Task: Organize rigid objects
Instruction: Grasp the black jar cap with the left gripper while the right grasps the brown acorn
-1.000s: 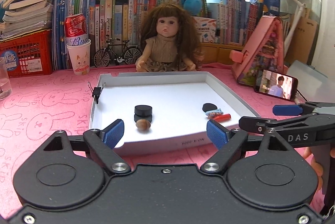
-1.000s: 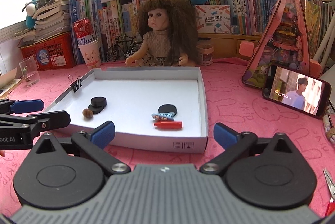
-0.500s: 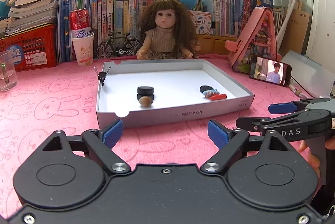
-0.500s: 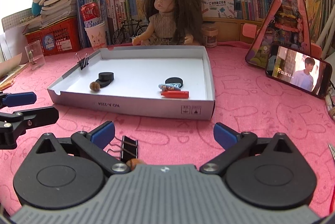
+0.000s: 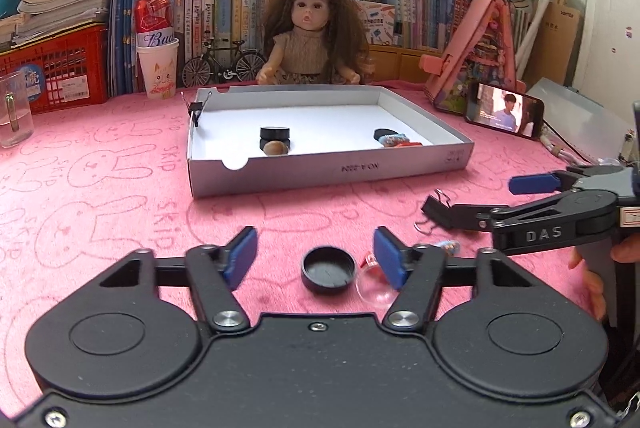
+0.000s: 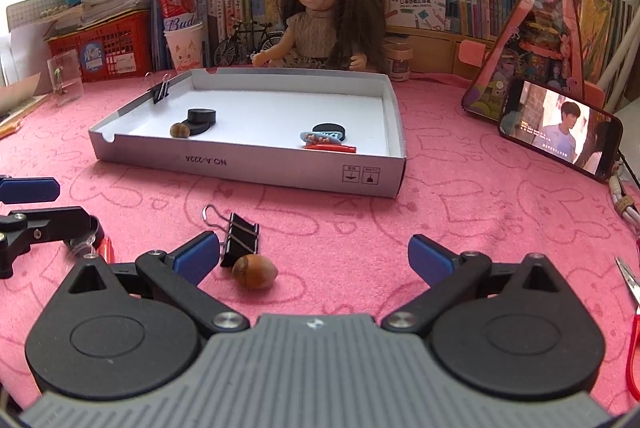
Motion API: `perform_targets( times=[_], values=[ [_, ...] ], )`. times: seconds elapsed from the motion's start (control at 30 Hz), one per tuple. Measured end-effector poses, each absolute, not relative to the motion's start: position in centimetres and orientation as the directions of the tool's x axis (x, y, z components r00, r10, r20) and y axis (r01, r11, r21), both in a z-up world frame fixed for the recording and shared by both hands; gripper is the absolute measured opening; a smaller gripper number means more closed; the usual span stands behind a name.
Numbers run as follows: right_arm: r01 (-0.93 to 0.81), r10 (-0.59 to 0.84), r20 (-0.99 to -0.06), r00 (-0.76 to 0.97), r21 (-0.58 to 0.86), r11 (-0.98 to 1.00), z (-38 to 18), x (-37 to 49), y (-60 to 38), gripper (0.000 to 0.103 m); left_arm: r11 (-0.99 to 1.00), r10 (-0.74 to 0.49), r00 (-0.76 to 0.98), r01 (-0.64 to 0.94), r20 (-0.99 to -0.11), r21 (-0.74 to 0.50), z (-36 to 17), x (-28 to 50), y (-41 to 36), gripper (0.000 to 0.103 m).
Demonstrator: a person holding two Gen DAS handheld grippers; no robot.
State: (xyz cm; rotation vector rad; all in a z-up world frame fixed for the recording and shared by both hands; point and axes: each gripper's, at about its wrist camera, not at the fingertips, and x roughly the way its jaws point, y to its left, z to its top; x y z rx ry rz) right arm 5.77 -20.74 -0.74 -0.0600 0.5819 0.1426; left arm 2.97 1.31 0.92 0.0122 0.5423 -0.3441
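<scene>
A white tray (image 5: 328,169) (image 6: 256,169) on the pink cloth holds black caps, a nut, a blue-striped piece and a red piece. My left gripper (image 5: 316,260) is open over the cloth, with a black cap (image 5: 328,269) between its fingers and a clear dome (image 5: 374,290) by the right finger. My right gripper (image 6: 314,260) is open and empty. A hazelnut (image 6: 255,270) and a black binder clip (image 6: 240,240) lie by its left finger. The clip also shows in the left wrist view (image 5: 440,211).
A doll (image 5: 310,35), books, a red can in a paper cup (image 5: 157,55), a glass (image 5: 14,115), a pink toy house (image 5: 476,55) and a phone (image 5: 504,109) ring the tray. Red scissors (image 6: 632,324) lie at the right.
Both grippers have pulled back and down from the tray. The cap, dome, hazelnut and binder clip on the near cloth have come into view.
</scene>
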Motion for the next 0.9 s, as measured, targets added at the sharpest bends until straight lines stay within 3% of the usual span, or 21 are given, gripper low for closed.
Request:
perform_targets(
  times=[0.27,0.43,0.6,0.77,0.9],
  values=[
    [-0.178,0.142,-0.542,0.829,-0.013,0.984,-0.7,5.2,-20.0,0.1,0.937,-0.327,0.792,0.342,-0.516,-0.068,0.5,1.6,1.2,0.043],
    [-0.226,0.186,-0.57,0.801,0.0,0.974,-1.0,4.8,-20.0,0.084,0.945,-0.306,0.793,0.321,-0.527,-0.066,0.0,1.6,1.3,0.041],
    [-0.225,0.182,-0.557,0.81,-0.008,0.974,-1.3,4.4,-19.8,0.081,0.948,-0.296,0.797,0.312,-0.526,-0.06,-0.2,1.8,1.2,0.041],
    [-0.193,0.173,-0.538,0.825,0.019,0.981,-1.3,4.4,-20.2,0.06,0.95,-0.284,0.811,0.31,-0.512,-0.037,-0.2,1.7,1.0,0.041],
    [-0.196,0.172,-0.531,0.83,0.012,0.981,-1.4,4.4,-20.1,0.056,0.953,-0.273,0.811,0.302,-0.517,-0.03,-0.4,1.8,1.2,0.041]
  ],
)
